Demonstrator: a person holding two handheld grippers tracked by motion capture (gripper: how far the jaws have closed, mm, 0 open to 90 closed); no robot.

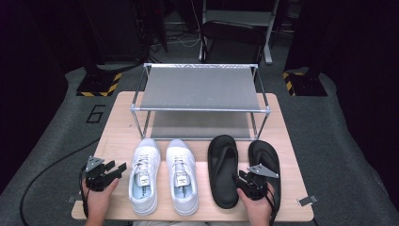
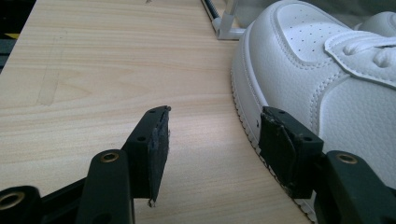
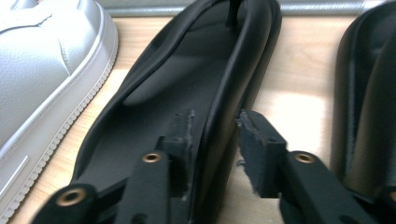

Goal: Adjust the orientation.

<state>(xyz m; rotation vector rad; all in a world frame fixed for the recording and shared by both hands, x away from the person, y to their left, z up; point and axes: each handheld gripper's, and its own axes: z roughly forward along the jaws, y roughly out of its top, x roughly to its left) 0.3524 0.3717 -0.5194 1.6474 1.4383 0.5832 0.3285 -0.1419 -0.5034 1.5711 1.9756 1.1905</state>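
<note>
jaws of right gripper (image 3: 215,140) straddle the left black sandal's (image 3: 187,93) rim, pads apart from it; left gripper (image 2: 212,140) open beside white sneaker (image 2: 327,84), near the surface's (image 2: 93,70) front edge.

black flip-flop (image 3: 187,93), flat, beside white sneaker (image 3: 51,60)

High view: above the near table (image 1: 122,136) edge, facing forward and down. Left gripper view sits low, close beside the left white sneaker (image 2: 327,84). Right gripper view sits close over the left black flip-flop (image 3: 187,84); both shoes recur in the high view.
</note>
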